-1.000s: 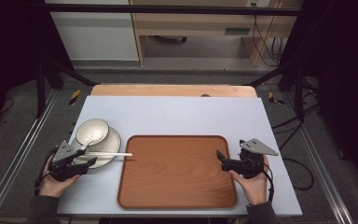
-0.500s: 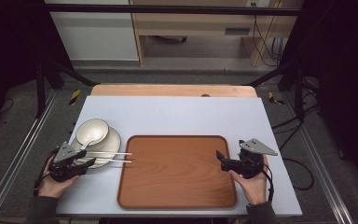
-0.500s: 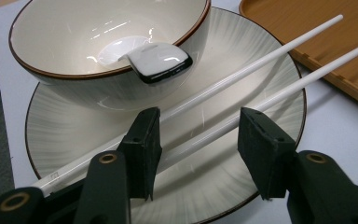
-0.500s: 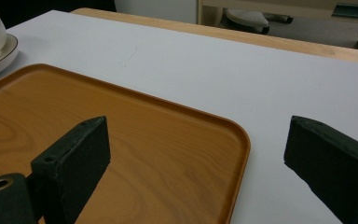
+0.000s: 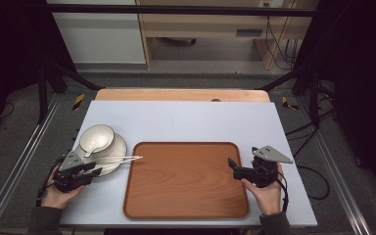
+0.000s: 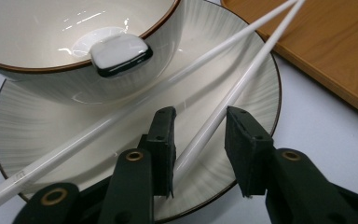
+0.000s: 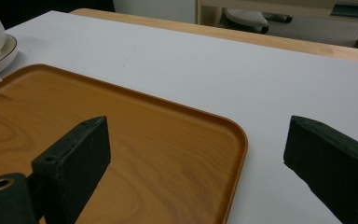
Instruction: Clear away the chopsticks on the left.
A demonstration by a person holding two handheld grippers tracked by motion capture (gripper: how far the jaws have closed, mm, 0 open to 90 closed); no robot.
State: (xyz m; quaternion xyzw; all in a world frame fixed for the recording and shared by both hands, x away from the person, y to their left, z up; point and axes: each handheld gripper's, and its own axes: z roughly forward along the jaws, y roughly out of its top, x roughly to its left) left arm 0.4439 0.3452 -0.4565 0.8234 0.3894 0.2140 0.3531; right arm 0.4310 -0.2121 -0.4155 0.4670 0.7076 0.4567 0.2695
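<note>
A cream bowl [image 5: 97, 138] with a white spoon [image 6: 121, 53] in it stands on a ribbed plate [image 5: 120, 147] at the table's left. Two white chopsticks [image 5: 125, 159] lie across the plate, their tips reaching the wooden tray [image 5: 186, 178]. My left gripper [image 6: 200, 116] sits low over the plate's near rim. Its jaws have just been closing and stand either side of one chopstick [image 6: 242, 84], with a gap still on the right side. The other chopstick lies outside the left jaw. My right gripper [image 7: 196, 126] is open and holds nothing, level over the tray's right rim [image 7: 235, 154].
The tray fills the middle of the pale blue table mat [image 5: 186, 117]. A bare wooden strip [image 5: 176, 94] runs along the far edge. Black frame posts and cables stand off both sides, and a shelf unit stands beyond the table.
The left jaws have narrowed around one chopstick. The chopsticks, lying together a second ago, now splay apart at their near ends. Neither hand has moved.
</note>
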